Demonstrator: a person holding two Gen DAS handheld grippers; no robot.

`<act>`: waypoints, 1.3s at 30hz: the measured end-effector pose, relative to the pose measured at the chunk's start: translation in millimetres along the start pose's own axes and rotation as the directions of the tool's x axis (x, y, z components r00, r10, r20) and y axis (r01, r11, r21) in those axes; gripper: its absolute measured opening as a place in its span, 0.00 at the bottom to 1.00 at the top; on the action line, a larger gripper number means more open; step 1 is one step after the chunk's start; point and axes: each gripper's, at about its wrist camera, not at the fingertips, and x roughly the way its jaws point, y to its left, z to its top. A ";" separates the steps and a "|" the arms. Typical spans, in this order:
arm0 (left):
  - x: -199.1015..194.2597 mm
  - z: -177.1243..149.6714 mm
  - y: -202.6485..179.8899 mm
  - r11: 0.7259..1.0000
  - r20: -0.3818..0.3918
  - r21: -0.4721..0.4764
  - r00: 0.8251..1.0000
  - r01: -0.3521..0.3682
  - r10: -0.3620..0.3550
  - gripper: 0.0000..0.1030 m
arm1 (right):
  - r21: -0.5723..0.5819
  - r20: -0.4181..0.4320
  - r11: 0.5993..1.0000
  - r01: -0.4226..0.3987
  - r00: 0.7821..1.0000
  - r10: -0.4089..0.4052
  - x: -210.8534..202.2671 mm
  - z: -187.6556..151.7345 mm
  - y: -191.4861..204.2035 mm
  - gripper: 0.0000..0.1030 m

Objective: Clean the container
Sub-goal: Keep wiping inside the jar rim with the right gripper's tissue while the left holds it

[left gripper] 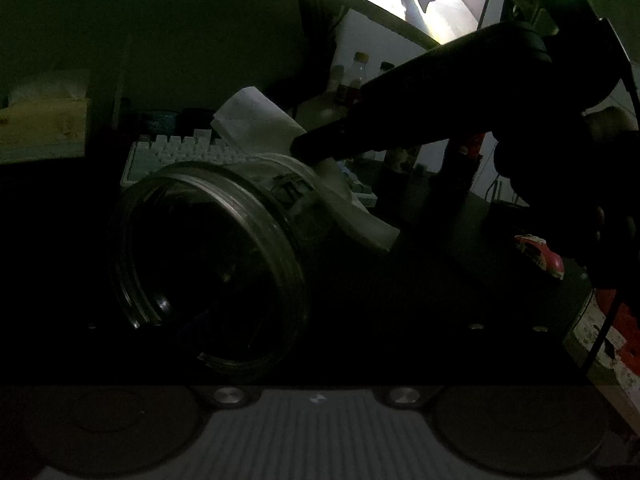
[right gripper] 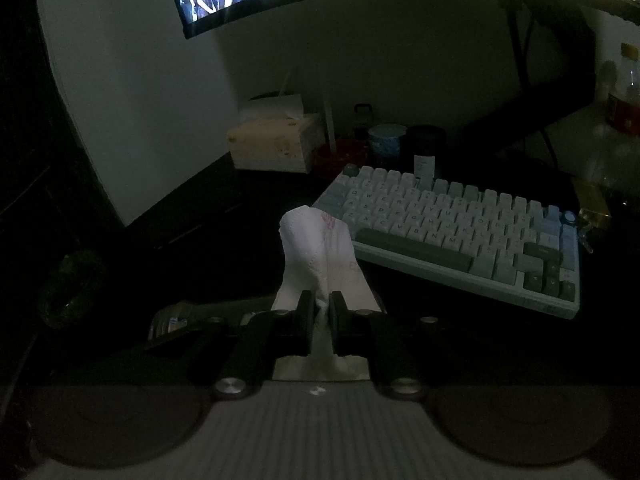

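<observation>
Tissue point(right gripper: 320, 256) pinched in right gripper point(right gripper: 320, 308), jaws closed on its folds. In left wrist view, glass container point(left gripper: 208, 256) close before camera, tilted on side, open mouth toward lens; tissue point(left gripper: 256, 120) draped over its upper wall, right gripper point(left gripper: 316, 146) touching it there. Left gripper jaws out of sight in dark; state impossible to tell. Keyboard point(right gripper: 460, 232) on tabletop point(right gripper: 208, 216) beyond, tissue box point(right gripper: 276, 140) near wall.

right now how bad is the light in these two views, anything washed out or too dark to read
Left wrist view: very dark; the jar shows only by rim glints, the left fingers are lost in shadow, and the screen at top is blown out. Right wrist view: dim, but the tissue in the right gripper and the keyboard read clearly; straight edges bow from the fisheye.
</observation>
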 end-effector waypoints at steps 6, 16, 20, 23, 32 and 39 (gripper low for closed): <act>-0.6 -0.5 1.0 1.000 0.000 0.000 1.000 -0.001 0.001 1.00 | 0.001 -0.001 1.000 0.000 1.000 0.000 0.1 0.0 0.3 0.11; -1.2 -1.2 2.4 1.000 0.000 -0.001 1.000 -0.002 0.002 1.00 | 0.002 0.001 1.000 0.000 1.000 0.000 -0.2 -1.1 -0.1 0.11; -1.5 -1.4 3.0 1.000 0.001 -0.003 1.000 -0.002 0.002 1.00 | 0.000 -0.001 1.000 0.001 1.000 -0.001 -0.8 -1.1 0.7 0.11; -1.6 -1.2 3.0 1.000 0.001 -0.004 1.000 -0.002 0.002 1.00 | 0.002 0.000 1.000 -0.001 1.000 0.001 -1.3 -1.0 0.7 0.11; -2.8 -1.8 4.8 1.000 0.001 -0.003 1.000 -0.002 0.002 1.00 | 0.002 -0.003 1.000 -0.005 1.000 0.005 -1.4 -0.9 -1.5 0.11; -1.8 -2.8 5.9 1.000 0.002 -0.006 1.000 -0.004 0.004 1.00 | 0.003 -0.002 1.000 -0.004 1.000 0.004 -1.8 -0.8 -1.5 0.11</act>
